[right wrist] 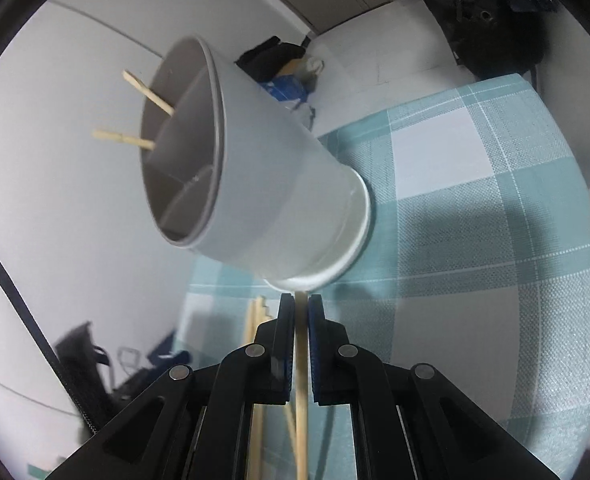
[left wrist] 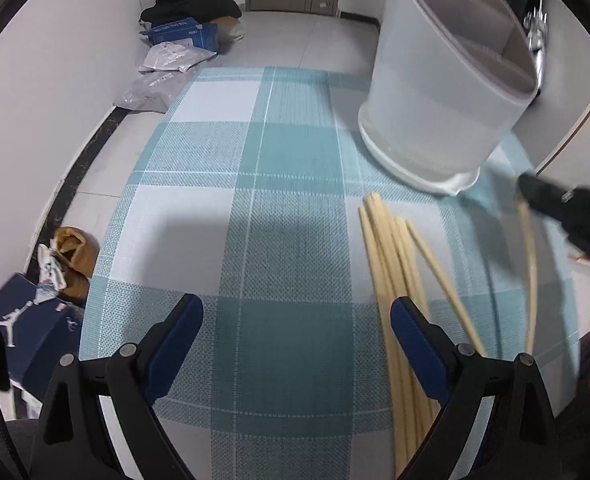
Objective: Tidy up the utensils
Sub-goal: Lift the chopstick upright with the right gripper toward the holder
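A single chopstick (right wrist: 301,360) is pinched low in the frame by the right gripper (right wrist: 302,308), the left gripper (left wrist: 295,316) is held agape, and the holder (right wrist: 263,184) above could be struck if misaligned.

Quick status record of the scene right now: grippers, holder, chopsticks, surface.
left gripper: open, empty, above the cloth
right gripper: shut on one chopstick
holder: white, divided inside, standing on the cloth
in holder: two chopsticks sticking out of the top
loose chopsticks: a bundle lying on the cloth near the holder's base
checked cloth: teal and white, covers the table
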A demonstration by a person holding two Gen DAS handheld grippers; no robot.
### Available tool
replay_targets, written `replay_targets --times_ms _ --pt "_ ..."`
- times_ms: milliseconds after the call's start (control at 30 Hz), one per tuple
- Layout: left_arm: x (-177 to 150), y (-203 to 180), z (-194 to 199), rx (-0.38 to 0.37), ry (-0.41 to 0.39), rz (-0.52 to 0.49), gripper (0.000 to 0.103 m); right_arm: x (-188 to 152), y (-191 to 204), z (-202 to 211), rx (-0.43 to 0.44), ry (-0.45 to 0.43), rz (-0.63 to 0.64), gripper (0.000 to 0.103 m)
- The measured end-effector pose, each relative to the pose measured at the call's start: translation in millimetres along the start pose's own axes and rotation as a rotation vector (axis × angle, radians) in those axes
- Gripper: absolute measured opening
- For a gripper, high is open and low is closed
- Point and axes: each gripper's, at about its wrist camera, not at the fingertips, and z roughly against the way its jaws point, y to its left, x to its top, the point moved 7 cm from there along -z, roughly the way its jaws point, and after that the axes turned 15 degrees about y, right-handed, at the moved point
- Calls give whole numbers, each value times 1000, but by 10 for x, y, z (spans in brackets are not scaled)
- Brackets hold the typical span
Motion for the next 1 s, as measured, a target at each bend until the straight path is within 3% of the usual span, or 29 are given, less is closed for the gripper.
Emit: replay_targets --times_ms 200,600,633,733,1000 --pt "0 -7 -30 9 22 14 93 -6 -9 169 94 -25 -10 6" --pt "74 -150 -54 51 71 -17 93 -159 52 421 111 -75 6 6" --pt "85 -138 -64 65 79 -14 87 -160 52 436 112 -77 9 6" --pt "91 -116 -80 50 88 -11 81 -161 63 472 111 -83 16 6" --pt "134 -87 13 -28 67 17 81 -130 55 509 111 -97 22 6"
